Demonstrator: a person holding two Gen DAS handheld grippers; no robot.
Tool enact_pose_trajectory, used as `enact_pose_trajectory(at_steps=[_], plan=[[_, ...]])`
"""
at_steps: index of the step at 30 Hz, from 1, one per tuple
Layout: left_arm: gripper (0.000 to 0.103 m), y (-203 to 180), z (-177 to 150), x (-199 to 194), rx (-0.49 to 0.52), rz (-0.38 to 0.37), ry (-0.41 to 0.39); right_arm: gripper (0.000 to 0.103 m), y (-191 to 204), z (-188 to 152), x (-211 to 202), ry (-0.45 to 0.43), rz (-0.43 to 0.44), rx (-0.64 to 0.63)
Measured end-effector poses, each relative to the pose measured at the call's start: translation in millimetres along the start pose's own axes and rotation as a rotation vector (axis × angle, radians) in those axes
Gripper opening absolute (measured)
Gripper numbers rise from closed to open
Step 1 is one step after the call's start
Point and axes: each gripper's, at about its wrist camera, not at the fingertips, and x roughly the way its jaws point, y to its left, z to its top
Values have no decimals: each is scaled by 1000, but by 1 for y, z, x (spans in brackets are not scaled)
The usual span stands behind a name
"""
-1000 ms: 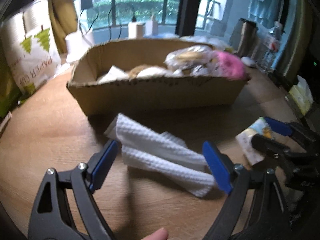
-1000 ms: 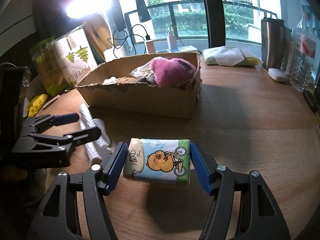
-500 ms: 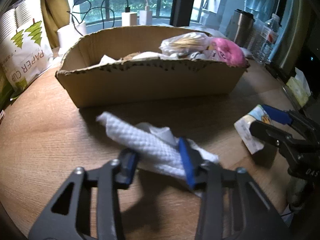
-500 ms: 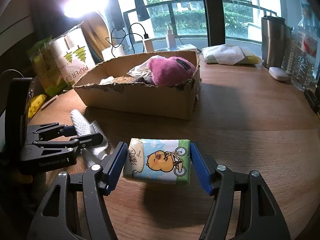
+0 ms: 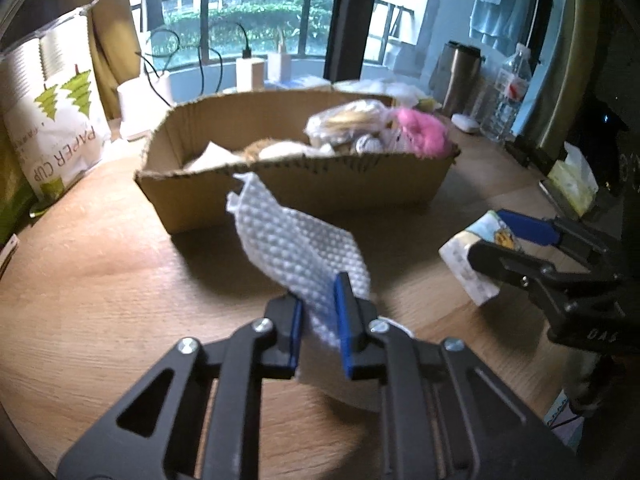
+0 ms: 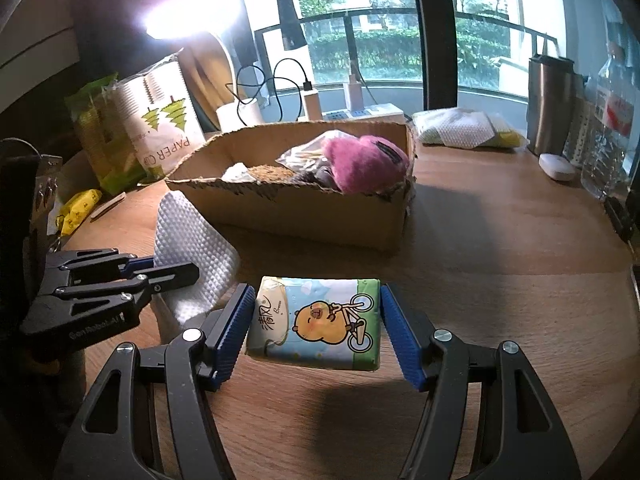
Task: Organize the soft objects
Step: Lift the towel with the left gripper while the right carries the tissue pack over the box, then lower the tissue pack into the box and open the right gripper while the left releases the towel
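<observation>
My left gripper (image 5: 320,316) is shut on a white waffle-textured cloth (image 5: 296,240) and holds it lifted off the wooden table, in front of the cardboard box (image 5: 296,188). The cloth also shows in the right wrist view (image 6: 192,248). My right gripper (image 6: 318,332) is shut on a tissue pack with a cartoon print (image 6: 316,320), held just above the table; the pack also shows in the left wrist view (image 5: 472,256). The box (image 6: 304,208) holds a pink plush toy (image 6: 364,164), a plastic bag and other soft items.
A paper-cup bag (image 5: 52,128) stands left of the box. A steel tumbler (image 6: 550,104), water bottle (image 6: 608,120) and small white case (image 6: 558,166) stand at the right. Chargers and cables (image 6: 308,92) lie behind the box. A tissue box (image 5: 572,180) sits far right.
My left gripper closed on the white cloth and lifted it off the table toward the box. My right gripper has kept hold of the tissue pack, nearly still.
</observation>
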Motion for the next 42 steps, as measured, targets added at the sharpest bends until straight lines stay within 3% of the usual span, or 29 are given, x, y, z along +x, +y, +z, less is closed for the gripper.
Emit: enact_pose_trajectory(at_steps=[22,42], plan=[[15,26,30,-55,-2,19,-167,68,26,36,-22,-75,-9,-69],[15,51,56,-78,-26,4,-279,68,50,73,-22,-110,-35,-137]])
